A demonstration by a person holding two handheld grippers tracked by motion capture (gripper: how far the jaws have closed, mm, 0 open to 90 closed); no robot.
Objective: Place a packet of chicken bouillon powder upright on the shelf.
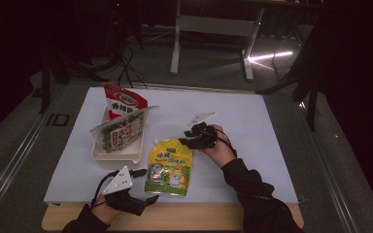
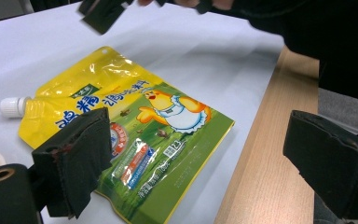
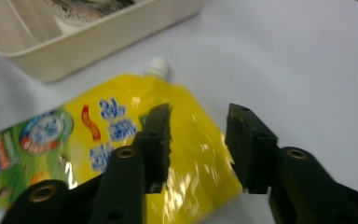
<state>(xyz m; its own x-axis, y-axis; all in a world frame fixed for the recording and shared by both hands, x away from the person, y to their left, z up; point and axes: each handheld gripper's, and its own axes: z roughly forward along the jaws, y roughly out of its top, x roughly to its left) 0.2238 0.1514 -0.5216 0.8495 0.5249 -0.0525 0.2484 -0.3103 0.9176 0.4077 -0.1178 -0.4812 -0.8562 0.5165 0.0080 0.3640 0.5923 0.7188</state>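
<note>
A yellow and green spouted pouch (image 1: 170,167) with a white cap lies flat on the white table mat, between my two grippers. My left gripper (image 1: 148,185) rests at the table's front edge, just left of the pouch's lower end. Its jaws stand wide open in the left gripper view (image 2: 196,140), with the pouch (image 2: 121,130) beyond them. My right gripper (image 1: 184,138) hovers by the pouch's upper right corner. In the right gripper view it (image 3: 198,112) is open, the pouch (image 3: 121,135) showing behind the jaws without touching the pads.
A cream tray (image 1: 116,156) stands left of the pouch, holding a red and white snack bag (image 1: 121,102) and a dark green one (image 1: 119,133). The wooden table edge (image 1: 199,218) runs along the front. Table legs and cables lie on the floor beyond.
</note>
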